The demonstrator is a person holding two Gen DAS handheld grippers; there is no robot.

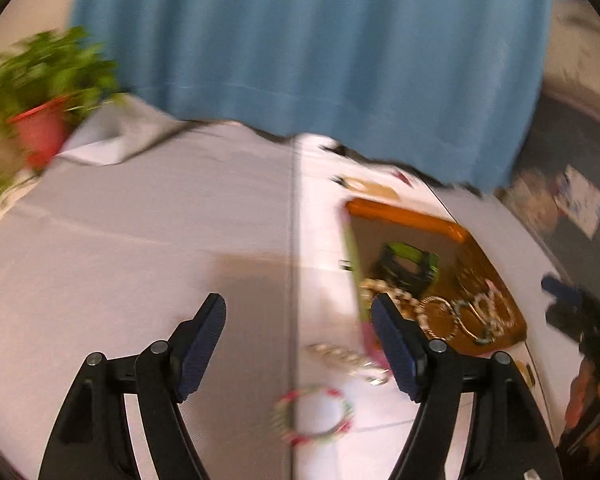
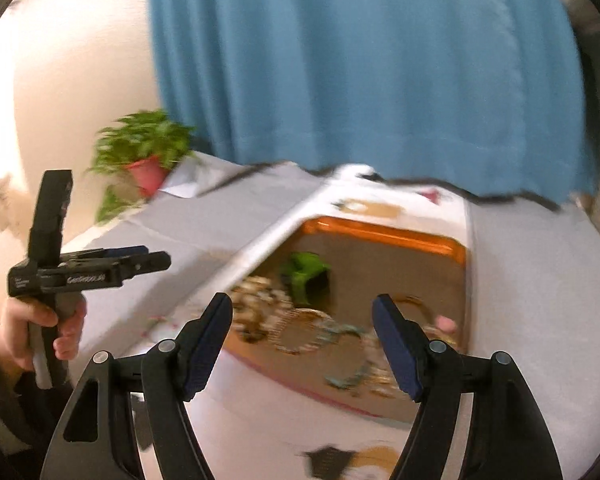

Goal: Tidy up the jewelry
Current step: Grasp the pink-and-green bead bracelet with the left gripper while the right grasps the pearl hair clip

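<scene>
Cloth, pale grey, is spread over the table before a blue curtain; a potted plant is set at the far corner. Jewelry is heaped in an orange tray with a green holder. A floral bangle and a chain bracelet are left outside on the cloth. The jaws of the left gripper and the right gripper are spread apart, with nothing clamped.

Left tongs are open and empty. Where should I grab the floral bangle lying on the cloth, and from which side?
Take the floral bangle by its rim, coming from above: one finger inside the ring, one outside. It lies flat on the cloth, alone, so the near arc, closest to the left tongs, is free.
</scene>
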